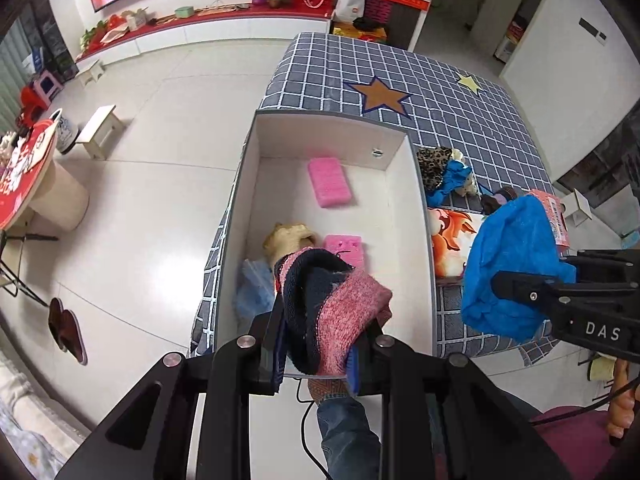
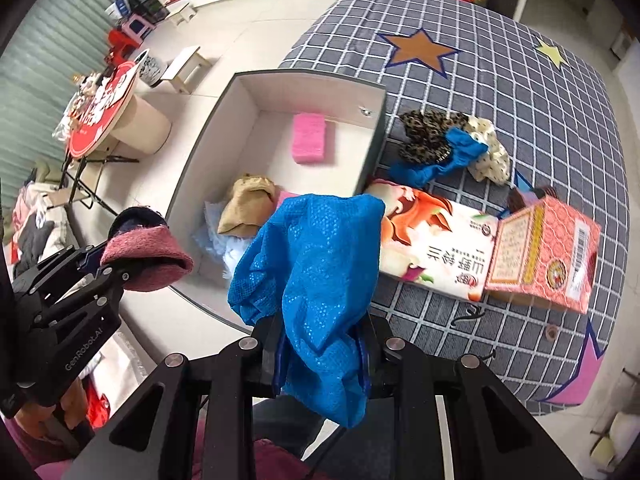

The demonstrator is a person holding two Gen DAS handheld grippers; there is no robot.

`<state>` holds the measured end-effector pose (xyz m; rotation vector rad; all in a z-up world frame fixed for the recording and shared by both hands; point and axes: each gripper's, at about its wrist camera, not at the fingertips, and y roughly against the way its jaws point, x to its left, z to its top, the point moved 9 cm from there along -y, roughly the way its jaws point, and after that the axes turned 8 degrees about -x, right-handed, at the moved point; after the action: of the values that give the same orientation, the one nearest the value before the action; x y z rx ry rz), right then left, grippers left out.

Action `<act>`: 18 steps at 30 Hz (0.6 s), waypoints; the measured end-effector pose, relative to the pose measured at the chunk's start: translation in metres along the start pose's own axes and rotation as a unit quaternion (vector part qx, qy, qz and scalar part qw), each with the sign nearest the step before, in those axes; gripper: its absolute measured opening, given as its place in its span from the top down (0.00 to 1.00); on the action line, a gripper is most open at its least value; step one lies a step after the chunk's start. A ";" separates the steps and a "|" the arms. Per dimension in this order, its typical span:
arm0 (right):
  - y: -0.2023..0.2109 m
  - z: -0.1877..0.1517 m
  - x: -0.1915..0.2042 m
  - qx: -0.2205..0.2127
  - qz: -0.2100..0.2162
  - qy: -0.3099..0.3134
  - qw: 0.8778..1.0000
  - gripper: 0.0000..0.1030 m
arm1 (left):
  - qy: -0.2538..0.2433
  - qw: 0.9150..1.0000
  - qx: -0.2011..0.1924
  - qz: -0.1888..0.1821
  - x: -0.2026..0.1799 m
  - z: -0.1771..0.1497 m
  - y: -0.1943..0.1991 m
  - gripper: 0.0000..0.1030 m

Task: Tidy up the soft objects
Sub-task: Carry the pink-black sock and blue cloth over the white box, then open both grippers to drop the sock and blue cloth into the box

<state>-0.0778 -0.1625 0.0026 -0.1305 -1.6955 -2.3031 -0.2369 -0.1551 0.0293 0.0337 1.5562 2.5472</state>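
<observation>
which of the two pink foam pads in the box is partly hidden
The nearer pink foam pad, overlapped by the tan cloth bundle; the far pink foam pad lies fully exposed.

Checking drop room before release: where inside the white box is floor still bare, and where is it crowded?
Bare: the white box floor around the far pink sponge, along its right wall. Crowded: the near left corner, with the tan pouch, pale blue bag and second pink sponge.
</observation>
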 end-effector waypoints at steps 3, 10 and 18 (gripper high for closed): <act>-0.002 0.006 0.009 0.000 0.002 0.016 1.000 0.73 | 0.014 1.000 0.004 0.004 0.007 -0.002 -0.003 0.75; -0.010 0.018 0.033 0.002 0.013 0.048 0.999 0.73 | 0.033 0.999 0.024 0.009 0.018 -0.010 -0.014 0.75; -0.023 0.031 0.048 0.011 0.021 0.061 0.998 0.73 | 0.023 0.999 0.041 0.007 0.014 -0.009 -0.026 0.75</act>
<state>-0.1327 -0.1351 0.0019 -0.0193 -1.6409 -2.2139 -0.2488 -0.1495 0.0013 -0.0055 1.6822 2.5113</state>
